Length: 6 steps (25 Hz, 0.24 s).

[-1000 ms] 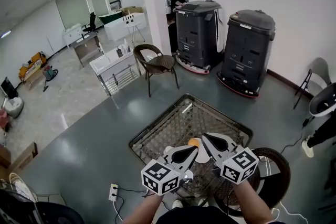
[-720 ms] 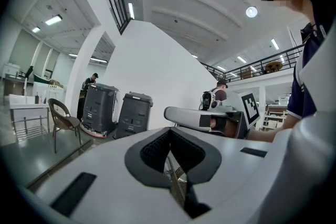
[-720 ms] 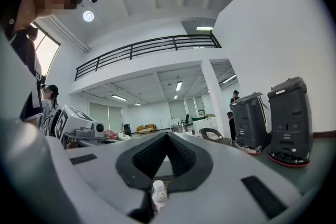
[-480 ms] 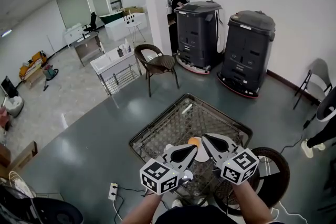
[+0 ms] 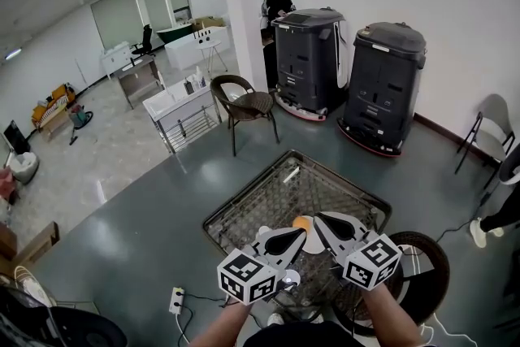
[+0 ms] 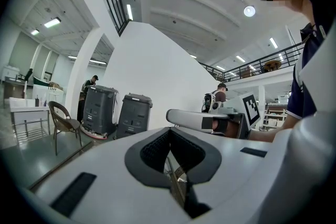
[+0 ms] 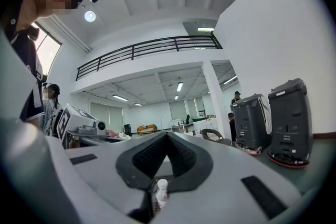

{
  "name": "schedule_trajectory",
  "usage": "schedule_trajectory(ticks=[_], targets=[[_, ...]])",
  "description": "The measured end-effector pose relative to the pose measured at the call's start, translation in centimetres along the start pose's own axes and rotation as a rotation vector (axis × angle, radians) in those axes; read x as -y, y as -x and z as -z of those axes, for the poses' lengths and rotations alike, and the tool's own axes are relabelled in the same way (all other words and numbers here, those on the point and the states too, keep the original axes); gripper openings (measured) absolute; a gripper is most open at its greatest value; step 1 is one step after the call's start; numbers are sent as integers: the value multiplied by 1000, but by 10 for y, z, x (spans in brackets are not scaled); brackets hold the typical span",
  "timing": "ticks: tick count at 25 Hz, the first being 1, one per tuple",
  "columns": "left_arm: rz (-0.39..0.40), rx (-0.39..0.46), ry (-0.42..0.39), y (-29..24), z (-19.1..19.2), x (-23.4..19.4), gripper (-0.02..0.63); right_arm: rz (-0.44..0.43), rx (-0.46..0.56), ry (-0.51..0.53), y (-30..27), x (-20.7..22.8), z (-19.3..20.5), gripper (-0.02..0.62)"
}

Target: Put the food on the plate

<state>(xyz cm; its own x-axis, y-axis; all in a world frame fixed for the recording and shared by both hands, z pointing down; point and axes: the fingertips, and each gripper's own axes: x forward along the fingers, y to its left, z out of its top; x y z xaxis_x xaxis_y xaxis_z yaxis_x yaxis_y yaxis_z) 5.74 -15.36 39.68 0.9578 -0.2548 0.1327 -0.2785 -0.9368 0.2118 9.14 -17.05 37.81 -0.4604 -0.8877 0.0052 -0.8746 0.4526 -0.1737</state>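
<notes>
While both are shut w/ nothing gripped, L claw (image 5: pixel 299 233) & R claw (image 5: pixel 318 218) hang side by side, tips close, over the wire-mesh surface (image 5: pixel 272 193). Orange food (image 5: pixel 301 222) sits between the tips, at the white plate (image 5: pixel 312 245)'s far edge; on it or beside, can't tell. Wicker chair (image 5: pixel 248 102) stands well beyond.

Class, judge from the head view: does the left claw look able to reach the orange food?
Probably yes: the orange food lies just past the left claw, with nothing between them, though its jaws are shut.
</notes>
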Motion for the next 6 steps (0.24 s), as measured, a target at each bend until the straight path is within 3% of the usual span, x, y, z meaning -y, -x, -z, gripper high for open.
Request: schedule_trajectory(ticks=[6], targets=[[-5,1,-2,3,0,3,9,-3,2,5,4,-4,-1,5]])
